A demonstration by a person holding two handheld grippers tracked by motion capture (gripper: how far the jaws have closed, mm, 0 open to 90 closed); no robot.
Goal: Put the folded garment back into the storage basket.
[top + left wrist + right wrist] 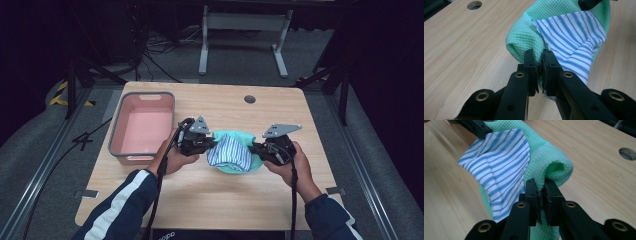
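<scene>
A green waffle-weave cloth [235, 136] lies mid-table with a blue-and-white striped cloth [231, 152] on top of it. My left gripper [212, 146] is shut on the green cloth's left edge; in the left gripper view its jaws pinch the green cloth [524, 40] beside the striped cloth [574, 40]. My right gripper [254, 148] is shut on the cloth's right edge; the right gripper view has the green fold [554, 167] caught between the jaws, the striped cloth [499, 165] to their left. Both pinched edges are raised off the table.
A pink bin with a grey rim [116, 135] stands on the table's left side, close to the left hand. A round cable hole [250, 99] sits at the back of the wooden table [210, 195]. Beyond the table are a grey floor and a metal stand [245, 22].
</scene>
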